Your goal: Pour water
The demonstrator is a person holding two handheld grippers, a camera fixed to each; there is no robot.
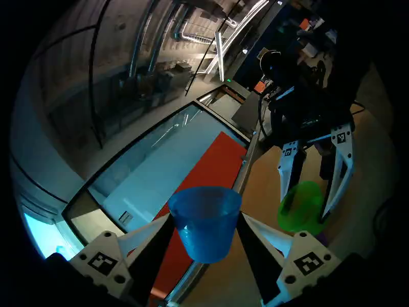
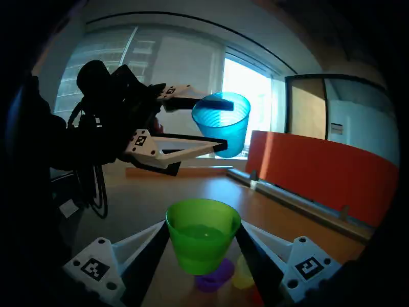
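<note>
In the left gripper view, the left gripper (image 1: 205, 221) rises from the bottom edge. Its two white fingers pinch a blue cup (image 1: 205, 230) from either side at lower centre. The cup stands upright with its mouth up, and I cannot tell whether it holds anything. Right of centre is the right gripper (image 1: 308, 204), its fingers pointing down the frame and closed around a green cup (image 1: 300, 211). The two cups are apart, the green one farther off. An orange partition (image 1: 212, 163) runs from the centre toward the bottom, beside a wooden table (image 1: 266, 189) that fills the lower right.

In the right gripper view, the right gripper (image 2: 203, 227) comes up from the bottom edge with both fingers pressing on the green cup (image 2: 203, 245) at lower centre. The cup is upright, and a liquid surface shows partway up inside it. Upper left of centre, the left gripper (image 2: 228, 126) reaches in from the left. One finger lies across the top of the blue cup (image 2: 222, 123) and the other along its lower side, clamping it. The blue cup hangs higher in the frame than the green one, well clear of it. Just under the green cup a purple cup (image 2: 214, 280) and a yellow cup (image 2: 244, 275) lie on the wooden table (image 2: 153, 199). The orange partition (image 2: 327, 163) crosses the right side, and a bright window (image 2: 245, 82) sits at upper centre.
</note>
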